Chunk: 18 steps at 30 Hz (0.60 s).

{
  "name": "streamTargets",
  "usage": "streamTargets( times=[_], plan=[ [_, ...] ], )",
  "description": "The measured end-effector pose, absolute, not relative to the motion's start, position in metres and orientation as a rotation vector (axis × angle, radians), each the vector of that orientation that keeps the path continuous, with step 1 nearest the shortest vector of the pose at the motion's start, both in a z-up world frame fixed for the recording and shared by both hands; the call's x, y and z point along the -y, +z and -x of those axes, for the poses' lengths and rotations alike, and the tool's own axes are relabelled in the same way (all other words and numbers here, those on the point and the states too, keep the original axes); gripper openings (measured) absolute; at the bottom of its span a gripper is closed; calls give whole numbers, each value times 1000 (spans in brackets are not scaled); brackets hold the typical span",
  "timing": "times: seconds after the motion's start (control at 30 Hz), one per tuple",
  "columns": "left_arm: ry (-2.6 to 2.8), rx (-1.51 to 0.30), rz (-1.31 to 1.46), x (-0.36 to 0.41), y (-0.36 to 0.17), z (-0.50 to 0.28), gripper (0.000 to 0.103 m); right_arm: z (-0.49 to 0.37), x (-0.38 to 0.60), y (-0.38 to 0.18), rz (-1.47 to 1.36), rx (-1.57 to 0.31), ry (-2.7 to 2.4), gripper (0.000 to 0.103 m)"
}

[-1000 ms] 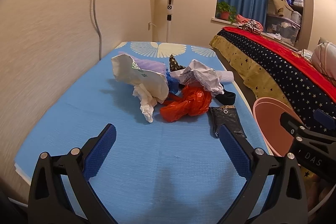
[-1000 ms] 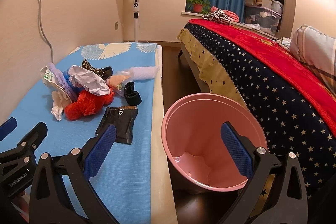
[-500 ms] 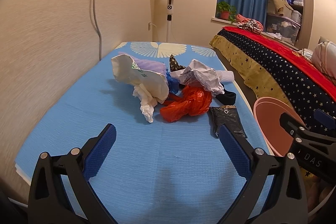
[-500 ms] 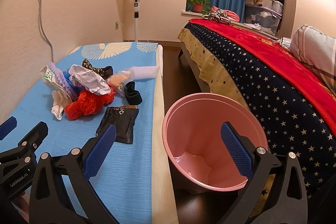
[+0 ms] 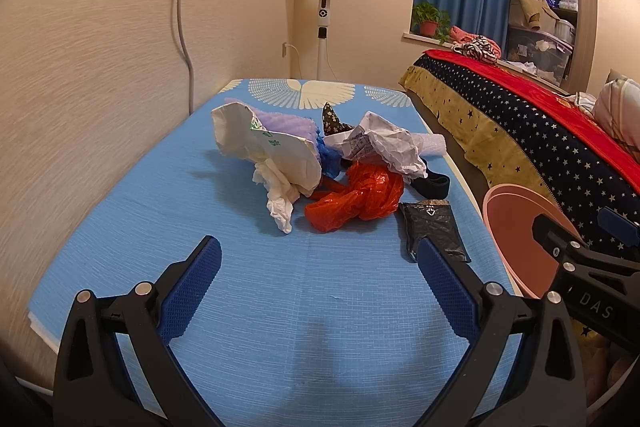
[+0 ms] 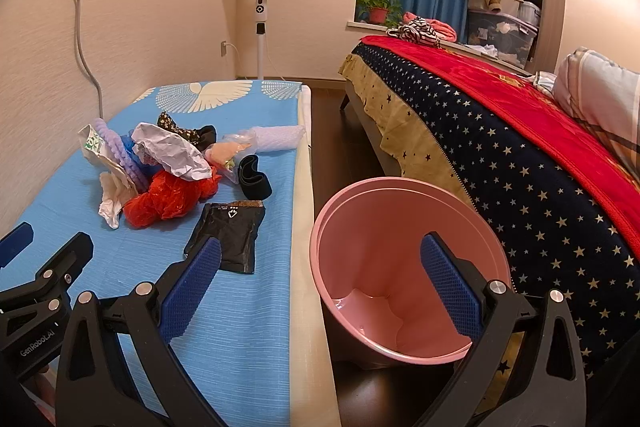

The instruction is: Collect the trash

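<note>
Trash lies heaped on the blue mattress (image 5: 248, 291): a white paper bag (image 5: 276, 151), a crumpled sheet of paper (image 5: 384, 143), an orange plastic bag (image 5: 356, 199), a white tissue (image 5: 280, 203) and a flat black pouch (image 5: 434, 231) lying just apart from the heap, nearest the mattress edge. The pink bin (image 6: 404, 267) stands on the floor between the mattress and the big bed (image 6: 520, 155), and looks empty, so we judge nothing is collected yet.

Our left gripper (image 5: 320, 287) hovers over bare mattress short of the pile, fingers spread wide and holding nothing. Our right gripper (image 6: 320, 287) hangs over the bin's near rim, fingers likewise apart and empty.

To begin well, we would take one piece at a time, starting at the outside. The pouch lies flat, so we should press one finger to the fabric and scrape under an edge. The orange bag is soft and bulky; we should pinch a thick fold, lest it slip or drag its neighbours along.
</note>
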<state>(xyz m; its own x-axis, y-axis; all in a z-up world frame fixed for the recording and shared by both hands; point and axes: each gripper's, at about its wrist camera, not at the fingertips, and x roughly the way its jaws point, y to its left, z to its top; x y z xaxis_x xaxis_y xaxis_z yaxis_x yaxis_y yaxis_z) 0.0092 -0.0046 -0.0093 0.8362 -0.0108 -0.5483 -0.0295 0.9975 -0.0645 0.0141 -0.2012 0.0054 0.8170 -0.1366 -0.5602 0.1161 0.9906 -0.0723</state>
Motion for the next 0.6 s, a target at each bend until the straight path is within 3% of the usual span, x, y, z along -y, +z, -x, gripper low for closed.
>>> streamTargets(
  times=[0.6],
  plan=[
    [6, -582, 75, 4, -9, -9, 95, -15, 200, 5, 30, -600, -129, 98]
  ],
)
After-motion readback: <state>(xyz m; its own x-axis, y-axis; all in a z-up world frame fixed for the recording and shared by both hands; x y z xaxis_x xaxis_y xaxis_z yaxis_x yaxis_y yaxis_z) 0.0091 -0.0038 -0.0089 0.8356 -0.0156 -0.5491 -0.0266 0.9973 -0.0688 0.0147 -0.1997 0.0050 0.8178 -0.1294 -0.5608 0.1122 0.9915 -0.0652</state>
